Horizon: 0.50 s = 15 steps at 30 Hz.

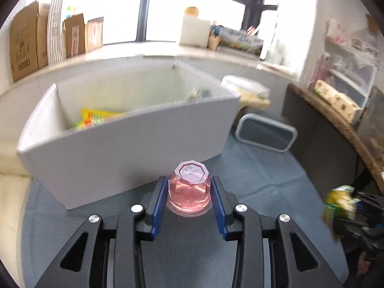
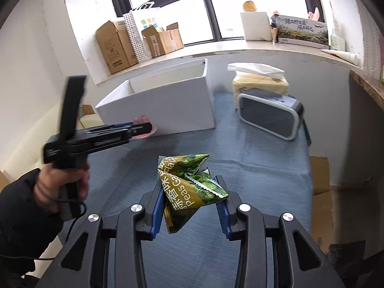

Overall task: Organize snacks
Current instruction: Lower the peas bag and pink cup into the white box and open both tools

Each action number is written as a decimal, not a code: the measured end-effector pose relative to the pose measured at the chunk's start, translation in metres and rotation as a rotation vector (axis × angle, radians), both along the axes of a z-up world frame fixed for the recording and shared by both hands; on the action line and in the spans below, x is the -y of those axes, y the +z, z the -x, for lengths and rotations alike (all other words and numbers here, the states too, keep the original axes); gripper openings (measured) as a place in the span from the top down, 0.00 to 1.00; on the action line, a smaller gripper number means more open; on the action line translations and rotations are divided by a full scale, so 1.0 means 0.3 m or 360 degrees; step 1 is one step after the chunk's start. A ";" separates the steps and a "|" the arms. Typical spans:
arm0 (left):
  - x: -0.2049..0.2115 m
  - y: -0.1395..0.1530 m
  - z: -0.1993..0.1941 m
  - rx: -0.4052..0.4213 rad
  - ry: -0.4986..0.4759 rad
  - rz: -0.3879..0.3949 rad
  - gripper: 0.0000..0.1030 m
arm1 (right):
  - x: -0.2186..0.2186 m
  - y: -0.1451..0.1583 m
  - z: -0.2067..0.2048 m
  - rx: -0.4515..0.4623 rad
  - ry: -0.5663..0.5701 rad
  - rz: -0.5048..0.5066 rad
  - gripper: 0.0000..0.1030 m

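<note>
Jaws of left gripper (image 1: pixel 189 198) pinch an upside-down pink jelly cup (image 1: pixel 189 187); right gripper (image 2: pixel 190 200) jaws clamp a green pea packet (image 2: pixel 192 187). Both lifted off the surface, likely bound for the white box (image 1: pixel 134 148) beyond.

Pink jelly cup (image 1: pixel 189 189) upside down, held before the white box (image 1: pixel 134 153); crumpled green pea packet (image 2: pixel 192 187) held above the blue tablecloth (image 2: pixel 252 168)
</note>
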State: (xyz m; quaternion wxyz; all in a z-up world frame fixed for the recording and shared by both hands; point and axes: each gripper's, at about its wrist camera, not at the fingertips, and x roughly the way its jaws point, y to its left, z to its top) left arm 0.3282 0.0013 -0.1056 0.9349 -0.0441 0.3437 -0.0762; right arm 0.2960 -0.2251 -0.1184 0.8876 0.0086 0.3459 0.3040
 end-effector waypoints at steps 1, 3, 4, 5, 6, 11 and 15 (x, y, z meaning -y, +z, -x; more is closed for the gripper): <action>-0.007 0.027 0.031 0.0026 -0.0009 0.0000 0.61 | -0.016 0.007 0.000 0.0007 0.0010 0.0002 0.60; -0.027 0.081 0.079 0.0081 -0.0027 0.0016 0.61 | -0.053 0.025 -0.002 0.0022 0.0034 -0.0002 0.60; -0.040 0.108 0.100 0.0110 -0.0024 0.0024 0.61 | -0.073 0.036 -0.003 0.0031 0.0045 -0.0002 0.60; -0.054 0.131 0.117 0.0135 -0.0019 0.0027 0.61 | -0.093 0.047 -0.008 0.0038 0.0057 -0.0002 0.60; -0.075 0.161 0.135 0.0163 -0.0012 0.0029 0.61 | -0.110 0.057 -0.011 0.0044 0.0067 -0.0003 0.60; -0.160 0.312 0.176 0.0275 0.0022 0.0033 0.61 | -0.241 0.154 -0.067 0.0128 0.0111 0.0015 0.60; -0.226 0.434 0.155 0.0385 0.0055 0.0010 0.61 | -0.350 0.265 -0.159 0.0204 0.0144 -0.0002 0.60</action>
